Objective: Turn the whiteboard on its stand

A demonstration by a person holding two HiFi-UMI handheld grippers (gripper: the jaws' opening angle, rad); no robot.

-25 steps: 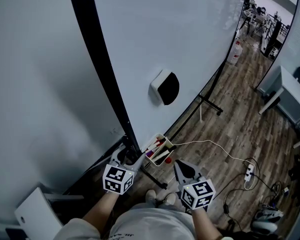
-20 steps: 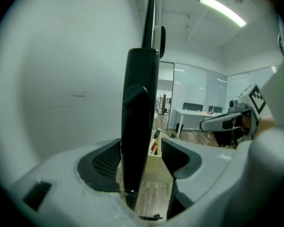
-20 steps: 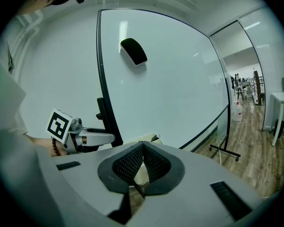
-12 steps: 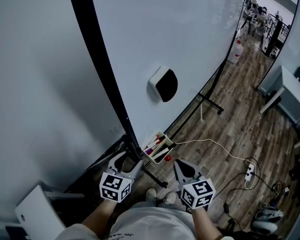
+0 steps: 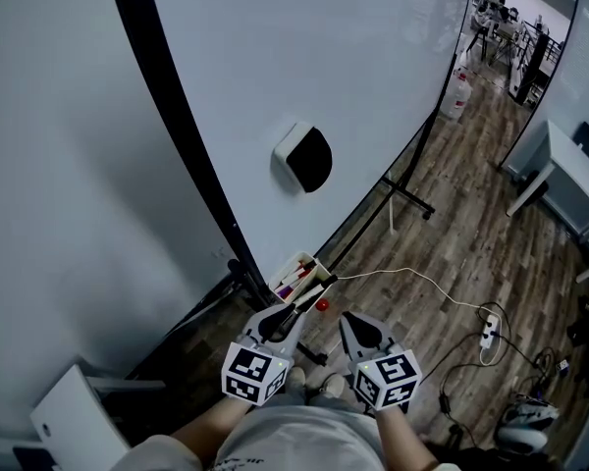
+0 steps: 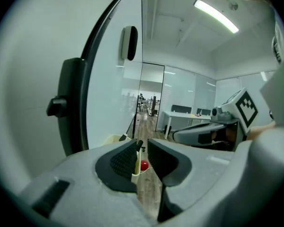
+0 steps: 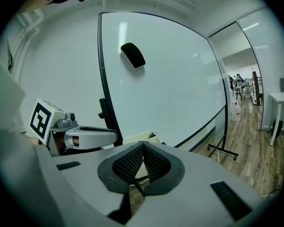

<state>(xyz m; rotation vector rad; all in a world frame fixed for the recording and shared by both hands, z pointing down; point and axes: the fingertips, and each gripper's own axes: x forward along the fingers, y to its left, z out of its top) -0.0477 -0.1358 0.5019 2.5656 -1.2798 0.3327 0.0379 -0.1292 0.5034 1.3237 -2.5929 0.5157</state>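
The whiteboard (image 5: 353, 86) stands tilted in its black frame (image 5: 177, 145), with a black eraser (image 5: 302, 158) stuck on its face and a marker tray (image 5: 293, 275) at its lower corner. My left gripper (image 5: 293, 314) hovers just below the tray, beside a red ball (image 5: 321, 305). Its jaws are closing, a narrow gap still shows in the left gripper view (image 6: 143, 148), and nothing is between them. My right gripper (image 5: 353, 324) sits beside it, shut and empty, tips touching (image 7: 143, 148). Neither gripper touches the board. The frame's clamp knob (image 6: 57, 107) shows at the left.
A white cable (image 5: 412, 281) runs over the wooden floor to a power strip (image 5: 489, 334). The stand's foot (image 5: 412, 202) reaches out to the right. A white desk (image 5: 560, 180) stands at the right edge, and a white box (image 5: 64, 425) sits at the lower left.
My left gripper has come away from the board's frame and moved right toward the right gripper, with its jaws narrowing. The right gripper has stayed put.
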